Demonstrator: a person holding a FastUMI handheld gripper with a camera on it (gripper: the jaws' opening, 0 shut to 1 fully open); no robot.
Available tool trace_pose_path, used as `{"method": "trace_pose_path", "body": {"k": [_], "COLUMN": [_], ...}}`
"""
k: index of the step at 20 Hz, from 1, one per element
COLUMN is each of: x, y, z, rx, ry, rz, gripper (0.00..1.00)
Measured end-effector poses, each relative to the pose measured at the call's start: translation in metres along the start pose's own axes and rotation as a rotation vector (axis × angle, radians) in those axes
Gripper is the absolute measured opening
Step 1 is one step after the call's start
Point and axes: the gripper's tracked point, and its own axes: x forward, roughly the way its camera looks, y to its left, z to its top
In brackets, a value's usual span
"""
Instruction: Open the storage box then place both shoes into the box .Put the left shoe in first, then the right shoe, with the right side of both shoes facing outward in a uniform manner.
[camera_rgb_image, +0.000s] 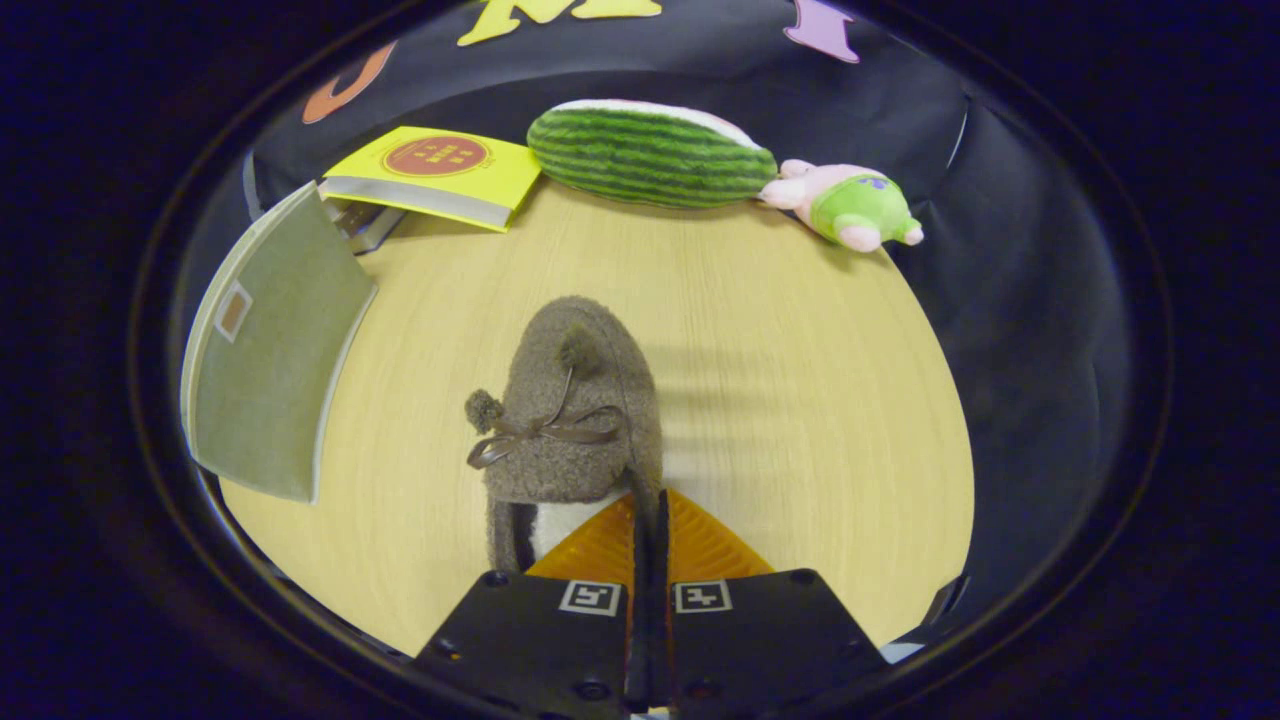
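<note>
While my gripper (648, 520) pinches the slipper's (575, 410) rim, a green box lid (270, 350) stands left, plush toys (650, 155) beyond.

shoe (575, 410) heel hidden behind tongs (650, 520), grey-green panel (265, 350) near corner cut off
</note>
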Motion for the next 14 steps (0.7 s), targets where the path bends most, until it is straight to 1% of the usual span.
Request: {"method": "trace_pose_path", "body": {"k": [6,11,14], "x": [-0.033,-0.068,-0.090], "y": [0.000,0.018,0.036], "z": [0.014,0.021,0.023], "rx": [0.038,0.174,0.225], "ry": [-0.044,-0.066,-0.069], "rz": [0.005,0.074,0.111], "gripper": [0.06,0.06,0.06]}}
